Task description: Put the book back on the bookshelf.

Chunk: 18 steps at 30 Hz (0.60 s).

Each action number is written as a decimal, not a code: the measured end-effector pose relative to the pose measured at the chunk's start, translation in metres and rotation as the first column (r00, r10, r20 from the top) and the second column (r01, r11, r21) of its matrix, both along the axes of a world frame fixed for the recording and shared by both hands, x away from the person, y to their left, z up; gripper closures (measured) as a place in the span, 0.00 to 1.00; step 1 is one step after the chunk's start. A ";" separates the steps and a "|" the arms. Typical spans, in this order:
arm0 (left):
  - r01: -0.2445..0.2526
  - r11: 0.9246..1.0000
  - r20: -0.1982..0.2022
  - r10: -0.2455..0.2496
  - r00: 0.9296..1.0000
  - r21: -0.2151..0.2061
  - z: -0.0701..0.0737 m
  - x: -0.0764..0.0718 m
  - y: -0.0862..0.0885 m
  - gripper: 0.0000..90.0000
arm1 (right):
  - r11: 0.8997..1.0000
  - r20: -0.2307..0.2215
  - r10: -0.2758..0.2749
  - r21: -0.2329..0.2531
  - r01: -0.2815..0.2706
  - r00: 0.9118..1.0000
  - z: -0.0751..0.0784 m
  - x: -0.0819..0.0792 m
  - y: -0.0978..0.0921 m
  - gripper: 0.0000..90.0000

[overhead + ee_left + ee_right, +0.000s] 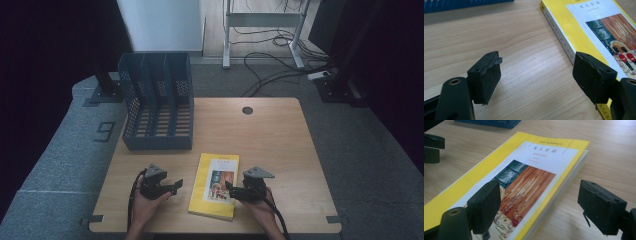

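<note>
Book (pixel 215 185) flat on table (pixel 280 145), near edge, between both grippers.

Left gripper (pixel 175 186) sits at the book's 9 o'clock, jaws spread, holding nothing; in the left gripper view the book's (pixel 584 32) spine edge runs just beside the right-hand jaw, no clear contact. Right gripper (pixel 231 189) is at the book's 3 o'clock, jaws spread, tips over the cover's right part; in the right gripper view one jaw stands over the cover (pixel 524 177), the other over bare wood past the page edge, nothing pinched. File rack (pixel 157 102) stands at 11 o'clock from the book, well apart.
</note>
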<state>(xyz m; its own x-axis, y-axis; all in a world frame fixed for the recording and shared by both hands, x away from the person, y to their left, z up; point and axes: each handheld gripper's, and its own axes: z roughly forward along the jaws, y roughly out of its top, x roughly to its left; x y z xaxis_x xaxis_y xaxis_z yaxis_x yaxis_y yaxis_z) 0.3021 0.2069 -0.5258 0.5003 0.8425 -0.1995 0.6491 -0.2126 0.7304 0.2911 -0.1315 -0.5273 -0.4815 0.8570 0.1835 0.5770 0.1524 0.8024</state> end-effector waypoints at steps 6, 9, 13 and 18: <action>-0.002 1.000 0.002 0.002 1.000 -0.013 0.000 0.000 0.000 0.26 | 1.000 -0.032 0.020 -0.010 -0.020 0.999 -0.008 0.002 0.014 0.19; -0.004 1.000 0.006 0.004 1.000 0.005 -0.001 0.000 -0.002 0.29 | 0.999 -0.024 0.025 -0.046 -0.026 0.999 -0.011 0.000 0.022 0.16; -0.005 1.000 0.007 0.005 1.000 0.026 -0.002 0.000 -0.004 0.27 | 0.996 -0.017 0.012 -0.084 -0.013 1.000 -0.014 0.000 0.028 0.14; -0.006 1.000 0.013 0.006 1.000 0.008 -0.001 -0.001 -0.004 0.25 | 0.995 -0.029 0.001 -0.100 -0.004 1.000 -0.018 0.002 0.029 0.13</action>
<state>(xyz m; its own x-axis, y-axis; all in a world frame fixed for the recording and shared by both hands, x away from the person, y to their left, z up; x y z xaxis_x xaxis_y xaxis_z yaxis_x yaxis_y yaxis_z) 0.3015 0.2025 -0.5268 0.4976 0.8471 -0.1867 0.6412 -0.2143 0.7368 0.2933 -0.1026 -0.5449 -0.4794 0.8705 0.1109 0.5995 0.2326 0.7658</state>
